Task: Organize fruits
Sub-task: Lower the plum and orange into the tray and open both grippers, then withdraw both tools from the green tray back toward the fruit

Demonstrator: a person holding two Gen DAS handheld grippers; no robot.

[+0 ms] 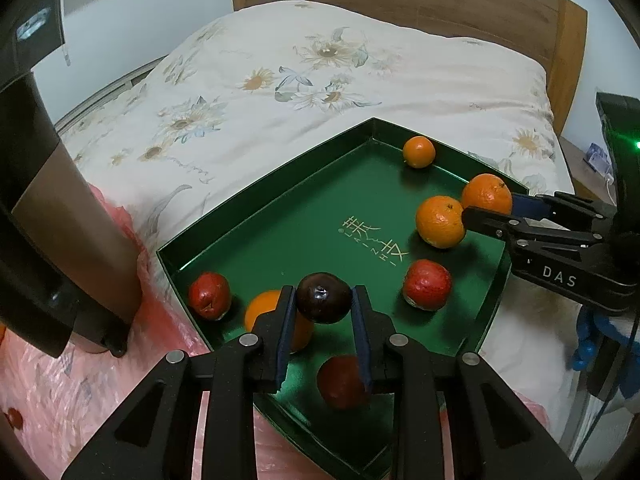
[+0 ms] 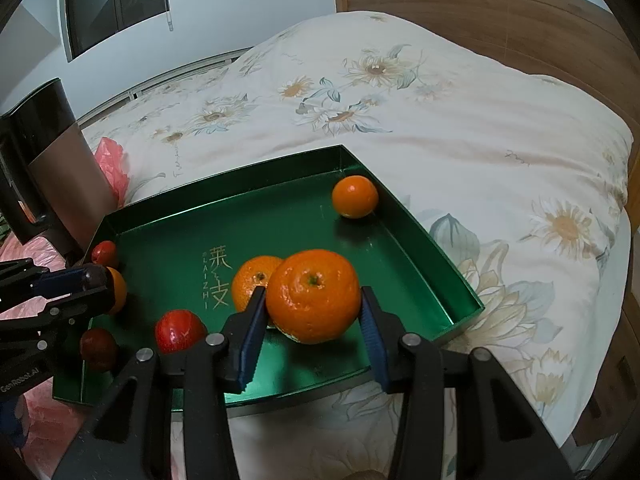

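A green tray point(image 1: 280, 216) lies on the bed and holds oranges and red fruits. My left gripper point(image 1: 323, 300) is shut on a dark plum point(image 1: 324, 298), held above the tray's near-left part, over an orange point(image 1: 262, 314) and a red fruit point(image 1: 342, 382). My right gripper point(image 2: 314, 300) is shut on a large orange point(image 2: 314, 294) above the tray point(image 2: 168, 248), beside another orange point(image 2: 250, 280). In the left view the right gripper point(image 1: 490, 210) holds that orange point(image 1: 486, 194). A small orange point(image 2: 355, 196) sits in the far corner.
Red fruits point(image 1: 209, 295) point(image 1: 427, 284) rest in the tray. A dark and brown kettle-like appliance point(image 1: 60, 220) stands left of the tray on pink plastic point(image 1: 60, 380). The floral duvet point(image 2: 440, 120) and the wooden headboard point(image 2: 500, 20) lie beyond.
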